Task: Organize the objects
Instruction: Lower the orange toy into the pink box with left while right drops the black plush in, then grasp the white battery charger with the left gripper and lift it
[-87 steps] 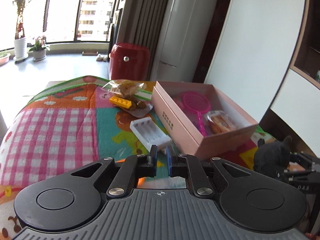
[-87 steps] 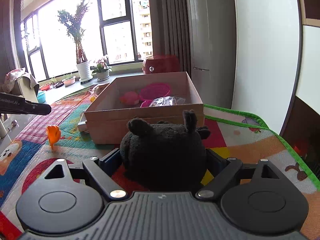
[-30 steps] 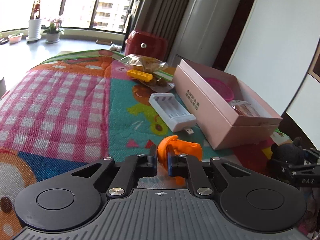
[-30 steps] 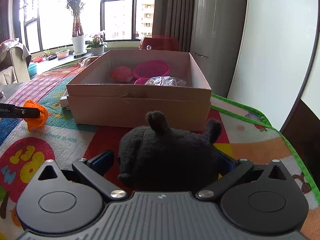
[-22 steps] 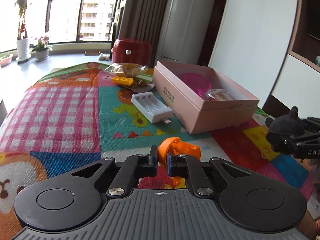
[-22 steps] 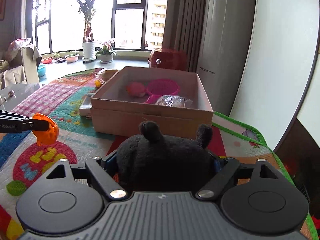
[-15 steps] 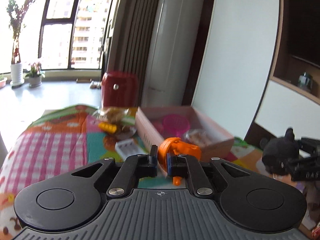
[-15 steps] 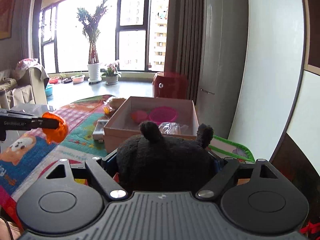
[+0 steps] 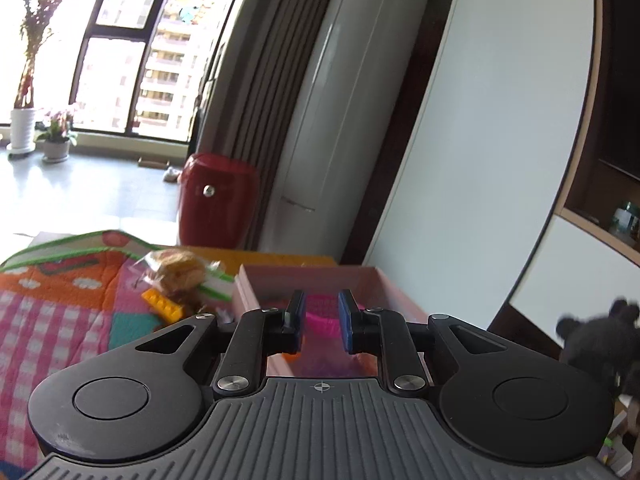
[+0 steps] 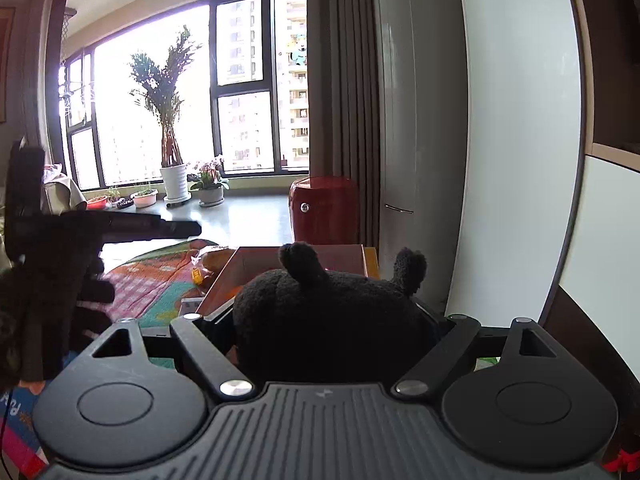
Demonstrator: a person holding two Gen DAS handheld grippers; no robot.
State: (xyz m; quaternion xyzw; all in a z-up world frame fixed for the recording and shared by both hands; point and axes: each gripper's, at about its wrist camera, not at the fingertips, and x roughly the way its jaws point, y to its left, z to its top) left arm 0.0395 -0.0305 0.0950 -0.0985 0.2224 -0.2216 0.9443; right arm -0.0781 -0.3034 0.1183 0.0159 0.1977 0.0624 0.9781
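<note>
Our left gripper [image 9: 319,322], at lower centre of its frame, stands apart and empty over the pink box [image 9: 256,298]; a pink net [image 9: 322,314] lies inside with a scrap of orange [image 9: 291,357] below it, likely a toy already dropped. Our right gripper [image 10: 332,320] is clamped on the black plush toy [image 10: 332,316], raised before the box, so we judge it goes in next. Left of the box a yellow brick [image 9: 162,304] and a bagged snack [image 9: 176,272] wait on the mat [image 9: 48,320]; nothing blocks the way.
</note>
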